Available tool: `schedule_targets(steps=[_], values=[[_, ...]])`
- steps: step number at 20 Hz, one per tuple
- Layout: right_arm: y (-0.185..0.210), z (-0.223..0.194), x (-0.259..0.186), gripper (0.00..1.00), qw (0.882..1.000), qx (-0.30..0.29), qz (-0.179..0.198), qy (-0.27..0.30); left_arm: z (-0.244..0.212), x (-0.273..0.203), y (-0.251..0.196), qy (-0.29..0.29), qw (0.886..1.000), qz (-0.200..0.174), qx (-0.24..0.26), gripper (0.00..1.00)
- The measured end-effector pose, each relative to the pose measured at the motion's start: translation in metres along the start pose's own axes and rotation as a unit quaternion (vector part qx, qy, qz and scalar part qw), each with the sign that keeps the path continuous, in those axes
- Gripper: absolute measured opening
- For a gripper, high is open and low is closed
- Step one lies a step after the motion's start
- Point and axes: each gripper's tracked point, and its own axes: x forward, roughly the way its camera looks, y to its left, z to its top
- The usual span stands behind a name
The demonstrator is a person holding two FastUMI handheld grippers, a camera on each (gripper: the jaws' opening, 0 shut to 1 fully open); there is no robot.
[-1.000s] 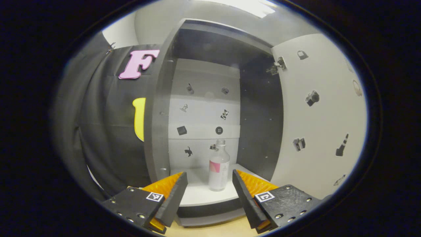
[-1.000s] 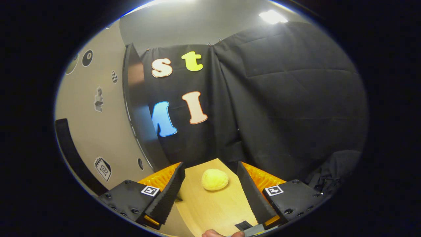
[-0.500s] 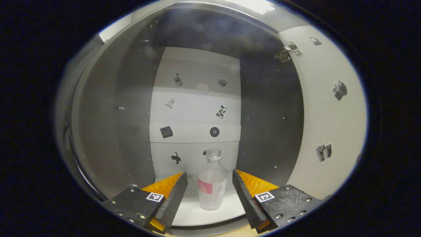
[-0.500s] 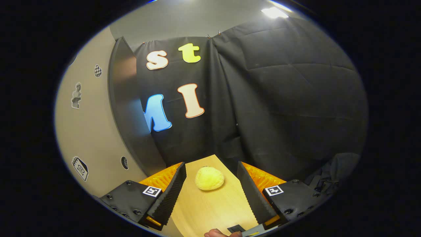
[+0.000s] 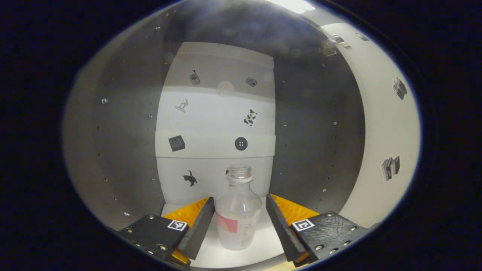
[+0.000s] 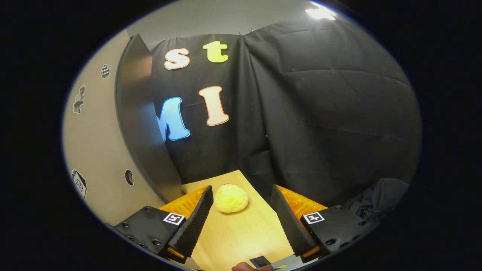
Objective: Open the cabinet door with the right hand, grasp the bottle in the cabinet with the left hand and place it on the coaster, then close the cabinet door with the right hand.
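Standing open, the cabinet (image 5: 124,124) is entered from the front, its door (image 6: 98,143) swung aside so the shelf can be reached. The clear bottle (image 5: 238,210) is set upright on the shelf, bracketed by the left gripper (image 5: 239,220), whose fingers are spread wide, apparently untouching. The right gripper (image 6: 241,222) is held wide above the table (image 6: 241,241), near a yellow round object (image 6: 231,198).

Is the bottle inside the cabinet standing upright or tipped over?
Upright: the bottle stands on its base on the cabinet floor, neck up, without cap.
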Motion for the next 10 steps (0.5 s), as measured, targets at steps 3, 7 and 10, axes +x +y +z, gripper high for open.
schedule_targets(steps=[3,7,10], values=[[0.002,-0.003,0.004,0.99,1.0,-0.008,0.002,0.007,-0.011,0.006,-0.002,0.014,1.0,0.0,0.001,0.85],[0.004,-0.008,0.008,0.98,1.0,-0.017,0.007,0.016,-0.018,0.012,-0.003,0.016,1.0,-0.002,-0.012,0.83],[-0.001,-0.012,0.013,0.99,0.999,-0.028,0.004,0.021,-0.026,0.013,0.003,0.026,1.0,0.011,0.0,0.82]])
